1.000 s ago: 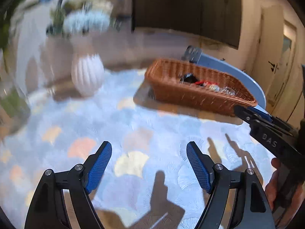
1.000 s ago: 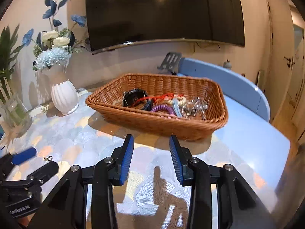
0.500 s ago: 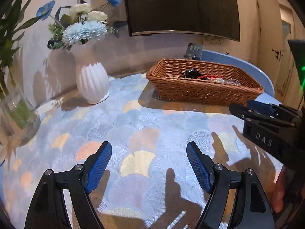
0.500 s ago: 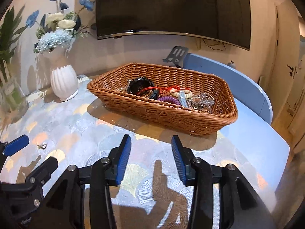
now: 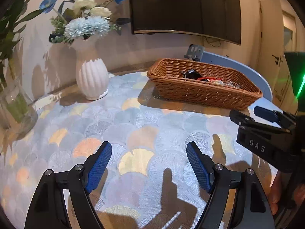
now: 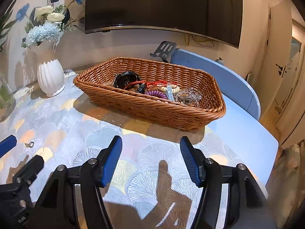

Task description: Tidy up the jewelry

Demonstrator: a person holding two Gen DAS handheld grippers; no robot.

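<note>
Jewelry mostly collected: woven brown wicker basket [image 6: 148, 103] on the bench [image 6: 246, 133] holds a black round piece [image 6: 125, 80], red cord [image 6: 152, 84], purple coiled band [image 6: 156, 94], cream beads [image 6: 171, 89] and a clear crystal bracelet [image 6: 187, 95]. One small metal ring-like trinket [image 6: 29, 144] lies loose on the patterned cloth, well apart from the basket; judged the remaining item. Right claw [image 6: 150, 158] has just been opening, nothing between its pads. Left claw [image 5: 148, 164] spread, empty.

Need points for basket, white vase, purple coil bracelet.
basket [image 6: 152, 112], right wrist view, near woven wall.
white vase [image 6: 50, 76], right wrist view, ribbed belly.
purple coil bracelet [image 6: 157, 94], right wrist view, middle of the coil.
</note>
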